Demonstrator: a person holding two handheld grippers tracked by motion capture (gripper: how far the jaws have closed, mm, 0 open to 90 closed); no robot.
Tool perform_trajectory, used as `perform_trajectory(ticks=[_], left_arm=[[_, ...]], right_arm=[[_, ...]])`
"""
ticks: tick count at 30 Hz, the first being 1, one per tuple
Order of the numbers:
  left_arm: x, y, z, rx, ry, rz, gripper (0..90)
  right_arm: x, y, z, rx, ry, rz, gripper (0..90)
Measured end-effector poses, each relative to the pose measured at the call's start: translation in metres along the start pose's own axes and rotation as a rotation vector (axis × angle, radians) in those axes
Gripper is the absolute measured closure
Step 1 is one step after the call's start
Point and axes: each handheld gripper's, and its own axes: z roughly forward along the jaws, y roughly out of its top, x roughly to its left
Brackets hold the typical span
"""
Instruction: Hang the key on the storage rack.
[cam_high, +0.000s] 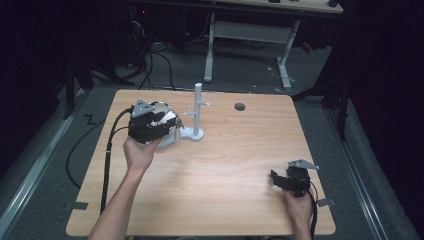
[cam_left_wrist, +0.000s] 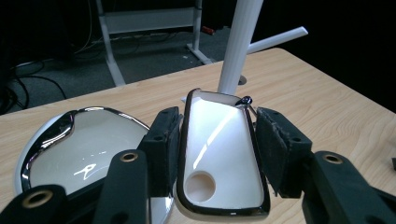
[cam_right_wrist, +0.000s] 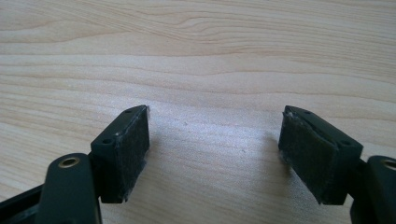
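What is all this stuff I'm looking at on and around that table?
Mug: one, white with a shiny silver rim and handle, clamped by its handle between the left gripper's pads, at the table's far left.
Mug stand: one, white post with pegs on a round base, just right of the mug.
Table: one, light wood, with a dark round hole near its far edge.
Desk frame: one, white legs, on the floor behind.
Left gripper: black, shut on the mug.
Right gripper: black, open above bare wood, near right.

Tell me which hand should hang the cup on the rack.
Left. The left gripper is already shut on the cup, right beside the rack. The right gripper rests open and empty at the table's near corner.
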Motion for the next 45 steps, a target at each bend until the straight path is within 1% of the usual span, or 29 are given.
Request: perform_trajectory(ticks=[11, 22, 24, 27, 30, 35, 40, 45], left_arm=[[0.0, 0.009, 0.007, 0.003, 0.011, 0.008, 51.6], [0.004, 0.016, 0.012, -0.01, 0.004, -0.015, 51.6], [0.005, 0.017, 0.014, -0.006, 0.008, -0.011, 51.6], [0.005, 0.018, 0.015, -0.008, 0.006, -0.016, 51.6], [0.004, 0.02, 0.017, -0.003, 0.012, -0.006, 51.6], [0.004, 0.024, 0.018, -0.005, 0.014, -0.002, 51.6], [0.003, 0.027, 0.021, -0.014, 0.011, -0.015, 51.6], [0.001, 0.03, 0.027, -0.014, 0.01, -0.014, 51.6]], right_arm=[[0.0, 0.0, 0.0, 0.001, 0.0, -0.001, 24.6], [0.0, 0.0, 0.0, 0.0, 0.0, -0.001, 24.7], [0.0, 0.0, 0.0, 0.001, 0.0, -0.001, 24.7], [0.0, 0.0, 0.0, 0.001, 0.0, -0.001, 24.7], [0.0, 0.0, 0.0, 0.001, -0.001, 0.0, 24.6], [0.001, 0.0, 0.0, 0.001, -0.002, -0.003, 24.5], [0.001, 0.0, 0.0, 0.001, -0.001, -0.003, 24.4], [0.001, 0.0, 0.0, 0.001, 0.0, -0.002, 24.4]])
